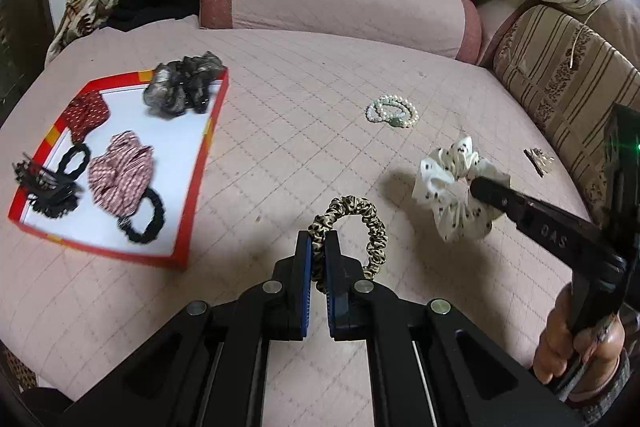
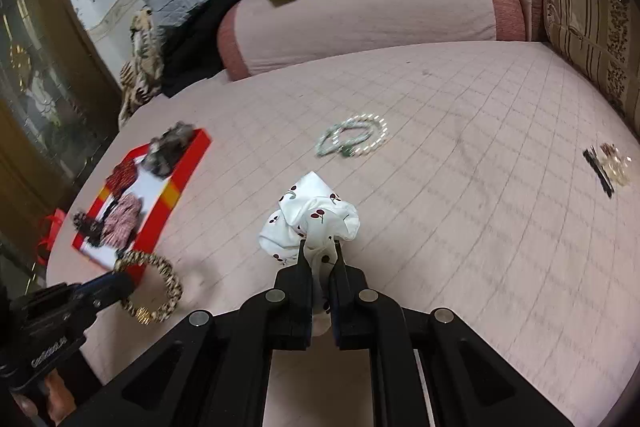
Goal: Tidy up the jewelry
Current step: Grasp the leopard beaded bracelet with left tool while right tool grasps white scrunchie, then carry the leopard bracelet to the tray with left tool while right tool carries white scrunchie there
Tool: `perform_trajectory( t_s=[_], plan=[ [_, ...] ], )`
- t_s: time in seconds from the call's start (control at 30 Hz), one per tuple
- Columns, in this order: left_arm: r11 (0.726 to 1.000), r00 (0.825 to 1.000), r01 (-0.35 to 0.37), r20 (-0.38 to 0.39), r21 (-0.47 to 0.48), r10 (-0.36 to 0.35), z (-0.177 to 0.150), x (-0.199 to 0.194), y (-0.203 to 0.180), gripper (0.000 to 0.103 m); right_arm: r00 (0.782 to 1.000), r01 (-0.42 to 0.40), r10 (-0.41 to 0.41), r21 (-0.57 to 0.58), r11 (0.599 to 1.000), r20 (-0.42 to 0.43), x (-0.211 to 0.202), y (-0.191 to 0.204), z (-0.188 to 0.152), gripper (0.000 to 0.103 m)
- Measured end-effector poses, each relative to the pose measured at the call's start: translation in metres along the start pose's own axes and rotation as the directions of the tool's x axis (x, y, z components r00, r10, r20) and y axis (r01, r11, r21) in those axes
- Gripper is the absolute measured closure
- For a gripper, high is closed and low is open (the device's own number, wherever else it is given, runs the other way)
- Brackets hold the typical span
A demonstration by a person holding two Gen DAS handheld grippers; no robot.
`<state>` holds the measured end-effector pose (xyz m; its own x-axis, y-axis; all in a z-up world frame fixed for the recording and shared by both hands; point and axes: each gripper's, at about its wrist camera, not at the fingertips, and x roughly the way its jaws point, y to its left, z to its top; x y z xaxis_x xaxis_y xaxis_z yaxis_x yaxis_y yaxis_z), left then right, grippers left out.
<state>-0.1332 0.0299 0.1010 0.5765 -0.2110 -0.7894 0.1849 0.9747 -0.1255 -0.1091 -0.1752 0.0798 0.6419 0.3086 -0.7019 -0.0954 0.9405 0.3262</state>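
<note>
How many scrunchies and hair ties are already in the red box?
5, possibly more hidden: grey scrunchie at the far corner, red dotted one at the far left, thin black tie below it, pink checked scrunchie mid-box, black tie nearest. The dark clips beside them are blurred.

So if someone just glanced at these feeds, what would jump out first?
Each gripper holds a scrunchie: the left gripper is shut on a leopard scrunchie, the right gripper on a white cherry-print scrunchie. Far left, a red tray already holds several hair ties. A bead bracelet lies loose mid-bed.
</note>
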Motion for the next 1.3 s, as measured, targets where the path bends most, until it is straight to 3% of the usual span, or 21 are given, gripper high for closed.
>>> perform_trajectory(
  t_s=[0.33, 0.7, 1.3],
  plan=[
    [0.999, 0.998, -0.02, 0.052, -0.029, 0.022, -0.011, -0.028, 0.016, 0.097, 0.999, 0.0, 0.0, 0.013, 1.0, -0.035, -0.024, 0.029, -0.035, 0.095],
    [0.998, 0.993, -0.014, 0.119, -0.065, 0.022, -0.012, -0.06, 0.031, 0.097, 0.998, 0.049, -0.051, -0.04, 0.998, -0.041, -0.035, 0.055, -0.047, 0.095],
    [1.0, 0.989, -0.005, 0.145, -0.021, 0.007, -0.022, -0.071, 0.018, 0.097, 0.978, 0.209, -0.207, -0.147, 0.967, 0.027, -0.051, 0.074, -0.057, 0.095]
  ],
)
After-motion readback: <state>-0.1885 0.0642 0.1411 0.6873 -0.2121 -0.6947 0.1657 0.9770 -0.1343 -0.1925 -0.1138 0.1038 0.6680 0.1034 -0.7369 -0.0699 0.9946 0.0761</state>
